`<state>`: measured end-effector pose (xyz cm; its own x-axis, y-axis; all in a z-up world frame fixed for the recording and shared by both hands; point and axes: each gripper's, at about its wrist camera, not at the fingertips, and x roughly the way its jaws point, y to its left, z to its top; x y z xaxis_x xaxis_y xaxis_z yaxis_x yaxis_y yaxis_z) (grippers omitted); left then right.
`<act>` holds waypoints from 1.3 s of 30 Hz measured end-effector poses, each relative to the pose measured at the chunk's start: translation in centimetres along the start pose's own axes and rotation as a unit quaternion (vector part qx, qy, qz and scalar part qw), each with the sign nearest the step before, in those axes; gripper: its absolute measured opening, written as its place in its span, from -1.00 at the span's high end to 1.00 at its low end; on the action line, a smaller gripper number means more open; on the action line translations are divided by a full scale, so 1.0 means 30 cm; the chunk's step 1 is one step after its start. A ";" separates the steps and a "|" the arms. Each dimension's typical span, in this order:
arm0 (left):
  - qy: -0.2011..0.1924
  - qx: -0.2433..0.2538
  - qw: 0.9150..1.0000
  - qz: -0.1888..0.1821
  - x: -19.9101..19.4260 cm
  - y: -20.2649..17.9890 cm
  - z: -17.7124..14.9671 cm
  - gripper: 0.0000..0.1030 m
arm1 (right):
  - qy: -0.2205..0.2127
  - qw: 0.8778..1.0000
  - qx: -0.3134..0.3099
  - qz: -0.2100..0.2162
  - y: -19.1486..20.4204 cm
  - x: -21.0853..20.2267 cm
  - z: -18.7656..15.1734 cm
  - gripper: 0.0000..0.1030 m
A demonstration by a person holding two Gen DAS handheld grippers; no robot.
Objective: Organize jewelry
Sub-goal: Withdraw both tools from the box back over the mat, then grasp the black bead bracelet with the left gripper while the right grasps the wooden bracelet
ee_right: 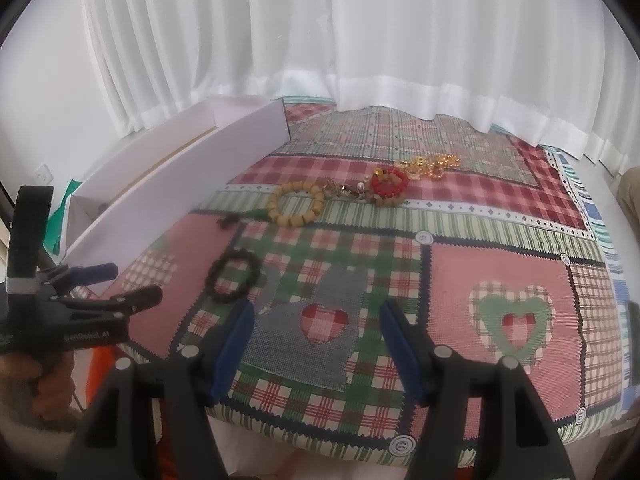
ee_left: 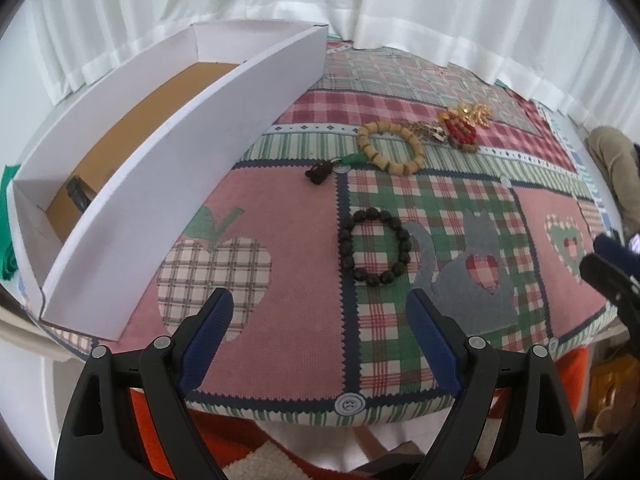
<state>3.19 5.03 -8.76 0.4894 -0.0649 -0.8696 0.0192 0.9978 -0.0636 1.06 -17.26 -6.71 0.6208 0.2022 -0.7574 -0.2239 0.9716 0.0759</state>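
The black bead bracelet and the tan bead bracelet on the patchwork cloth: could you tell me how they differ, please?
The black bead bracelet has small, dark, round beads; the tan bead bracelet has larger, light, barrel-shaped ones. The black one is a plain loop lying by itself, while the tan one carries a green tassel with a dark charm and touches the jewelry heap beyond it. The black one lies nearer the left gripper. Both lie flat on the cloth, outside the white box.

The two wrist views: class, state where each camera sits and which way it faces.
Left wrist view: sits behind the open left gripper, looking down across the patchwork cloth at the black bead bracelet and white box; the right gripper shows at the edge.
Right wrist view: behind the open right gripper, same direction; the left gripper and hand show.
Shared: bracelet, box, cloth.
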 end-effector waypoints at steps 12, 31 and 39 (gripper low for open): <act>0.065 0.022 0.998 -0.002 0.226 -0.025 0.063 -0.71 | 0.068 0.996 0.006 0.057 -0.030 0.146 0.033 -0.29; 0.065 0.044 0.997 0.008 0.348 -0.128 0.097 0.80 | 0.141 0.975 -0.117 0.124 0.081 0.564 0.314 -0.24; 0.076 -0.007 0.996 -0.049 0.355 -0.037 0.131 0.81 | 0.167 0.961 -0.182 0.122 0.219 0.782 0.380 0.20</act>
<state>11.80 3.28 -16.04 0.3482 -0.1644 -0.9229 0.0480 0.9863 -0.1576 22.71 -4.75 -16.60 0.2542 0.3086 -0.9166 -0.6179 0.7809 0.0915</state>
